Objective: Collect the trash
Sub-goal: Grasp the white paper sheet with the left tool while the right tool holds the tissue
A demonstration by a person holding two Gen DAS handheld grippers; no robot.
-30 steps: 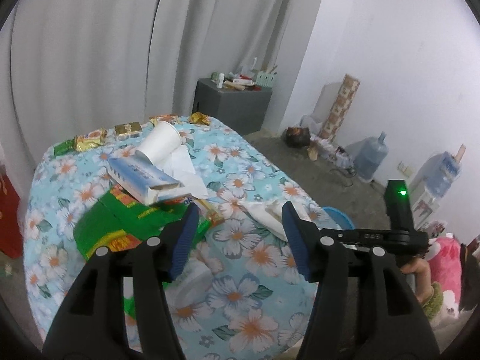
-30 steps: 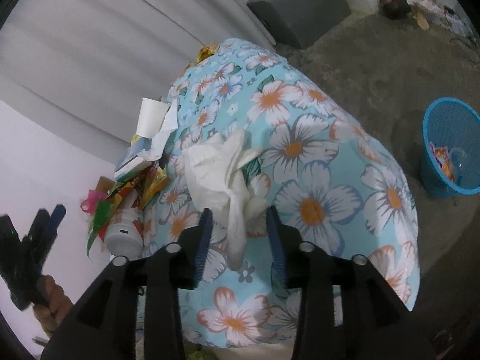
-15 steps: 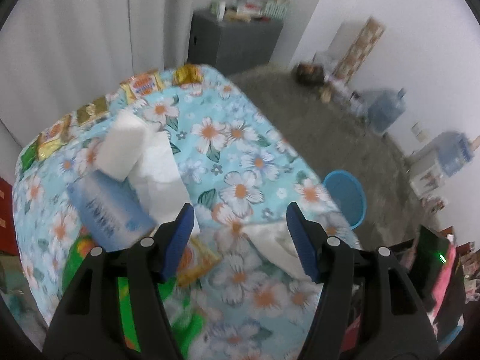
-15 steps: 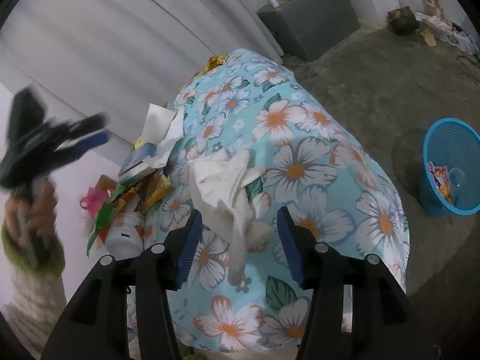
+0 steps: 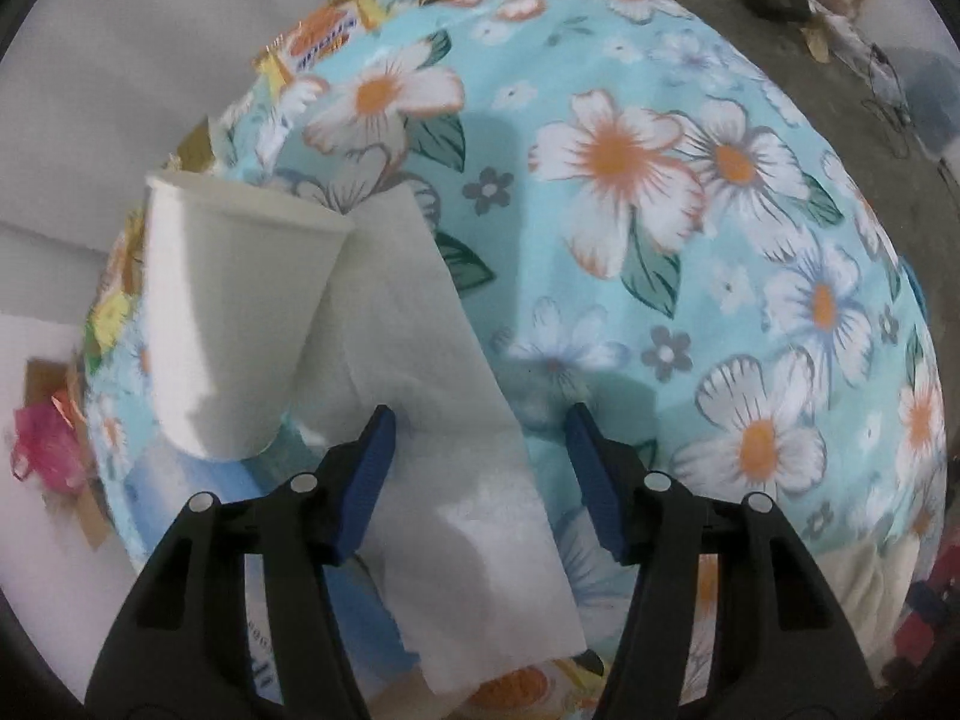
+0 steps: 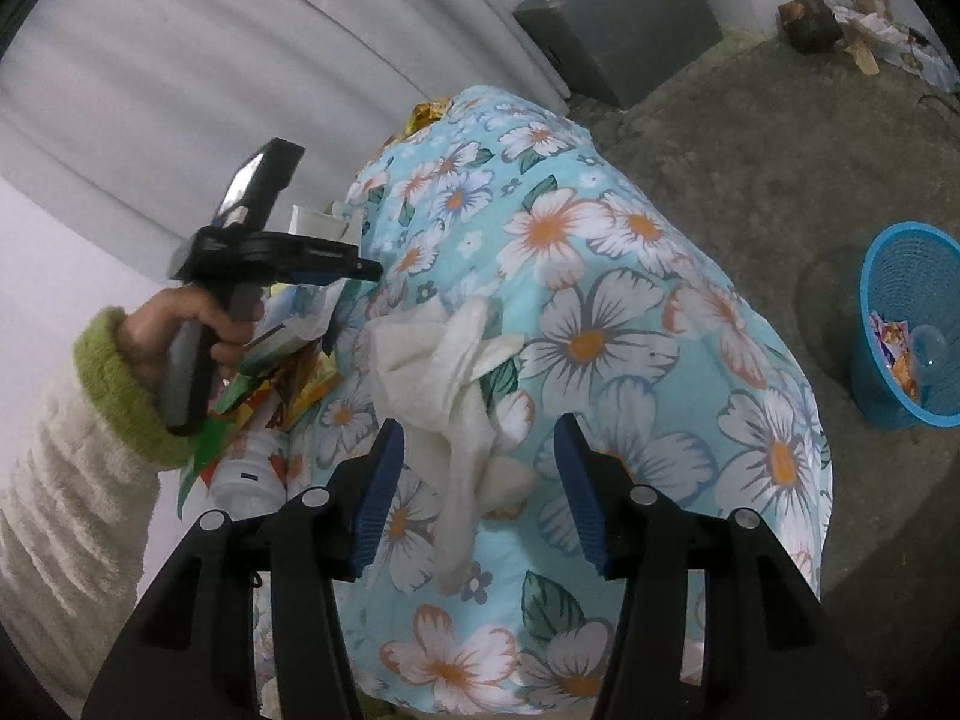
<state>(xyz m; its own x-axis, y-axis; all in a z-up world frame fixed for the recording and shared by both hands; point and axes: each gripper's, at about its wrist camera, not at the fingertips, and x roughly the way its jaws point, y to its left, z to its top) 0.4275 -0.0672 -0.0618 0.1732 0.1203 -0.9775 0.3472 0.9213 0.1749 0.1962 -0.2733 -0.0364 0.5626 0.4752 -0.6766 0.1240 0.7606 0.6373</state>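
In the left wrist view my left gripper (image 5: 480, 450) is open just above a flat white paper napkin (image 5: 438, 396) on the floral tablecloth (image 5: 690, 228). A white paper cup (image 5: 228, 312) lies on its side just left of the napkin, on a blue carton (image 5: 360, 618). In the right wrist view my right gripper (image 6: 480, 462) is open around the lower end of a crumpled white tissue (image 6: 450, 354) on the cloth. The left gripper (image 6: 366, 270) shows there too, held over the cup (image 6: 315, 222).
A blue mesh bin (image 6: 912, 324) with trash stands on the floor at right. Snack wrappers (image 5: 324, 39) lie along the table's far edge, green and orange wrappers (image 6: 282, 384) and a white bottle (image 6: 252, 474) at left. A grey cabinet (image 6: 624, 42) stands by the curtain.
My left gripper has swung forward and down over the table, close above the napkin and cup. My right gripper has opened wider and stays at the crumpled tissue.
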